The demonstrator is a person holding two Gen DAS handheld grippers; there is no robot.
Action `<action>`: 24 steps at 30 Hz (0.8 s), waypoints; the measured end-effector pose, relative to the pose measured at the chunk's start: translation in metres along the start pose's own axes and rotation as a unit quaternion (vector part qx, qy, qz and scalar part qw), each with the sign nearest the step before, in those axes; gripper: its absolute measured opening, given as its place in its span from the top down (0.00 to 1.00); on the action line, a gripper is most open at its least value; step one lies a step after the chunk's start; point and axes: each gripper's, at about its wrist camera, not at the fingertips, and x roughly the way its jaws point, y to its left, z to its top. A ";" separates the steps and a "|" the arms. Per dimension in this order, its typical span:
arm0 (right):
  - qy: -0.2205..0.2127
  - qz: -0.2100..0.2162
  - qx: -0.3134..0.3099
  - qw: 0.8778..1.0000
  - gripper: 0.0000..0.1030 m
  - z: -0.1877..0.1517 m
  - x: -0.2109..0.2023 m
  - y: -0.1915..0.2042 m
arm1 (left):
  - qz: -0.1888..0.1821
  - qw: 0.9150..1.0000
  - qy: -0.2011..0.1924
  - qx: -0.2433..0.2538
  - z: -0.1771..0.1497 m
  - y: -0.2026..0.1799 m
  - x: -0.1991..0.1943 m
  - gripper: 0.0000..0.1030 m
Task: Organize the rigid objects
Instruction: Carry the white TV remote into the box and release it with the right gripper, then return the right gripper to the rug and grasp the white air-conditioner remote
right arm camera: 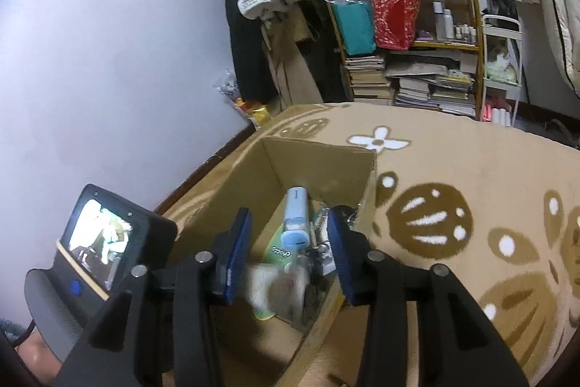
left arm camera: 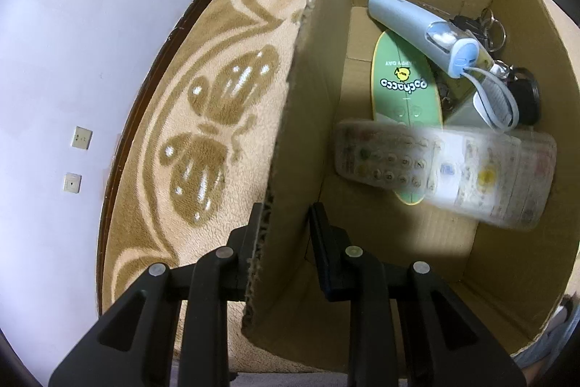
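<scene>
Left claw pinches corrugated cardboard box; blurred, possibly translucent remote inside.

A tan blanket patterned with brown butterflies and white flowers is spread over the supporting surface. An open cardboard box is set directly on it, at about seven o'clock from the white flower in the right wrist view. A dark wooden edge is seen along the blanket's side nearest the wall.

A blurred white remote lies across a green board inside the cardboard box.
</scene>
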 end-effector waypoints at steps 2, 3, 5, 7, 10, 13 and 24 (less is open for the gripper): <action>0.005 -0.011 0.000 1.000 0.45 0.000 0.000 -0.002 | -0.002 1.000 -0.001 0.000 0.000 0.001 -0.001 0.77; 0.005 -0.013 0.003 1.000 0.42 0.000 0.000 -0.003 | -0.001 1.000 -0.001 0.000 0.000 0.001 -0.001 0.77; 0.005 -0.016 0.011 1.000 0.25 -0.001 -0.004 -0.006 | 0.000 1.000 -0.002 0.001 -0.001 0.000 -0.001 0.77; 0.005 -0.030 0.009 0.999 0.17 0.000 -0.008 -0.007 | 0.001 1.000 -0.001 0.002 -0.001 0.000 -0.002 0.77; -0.001 -0.076 -0.012 0.997 0.07 -0.002 -0.018 -0.009 | 0.001 1.000 -0.002 0.003 -0.001 0.000 -0.002 0.76; 0.005 -0.097 -0.005 0.995 0.02 -0.005 -0.024 -0.018 | 0.002 1.000 -0.002 0.004 -0.001 0.000 -0.003 0.76; 0.090 -0.161 0.075 0.980 0.00 -0.035 -0.023 -0.070 | 0.005 1.000 -0.001 0.005 0.000 -0.001 -0.004 0.76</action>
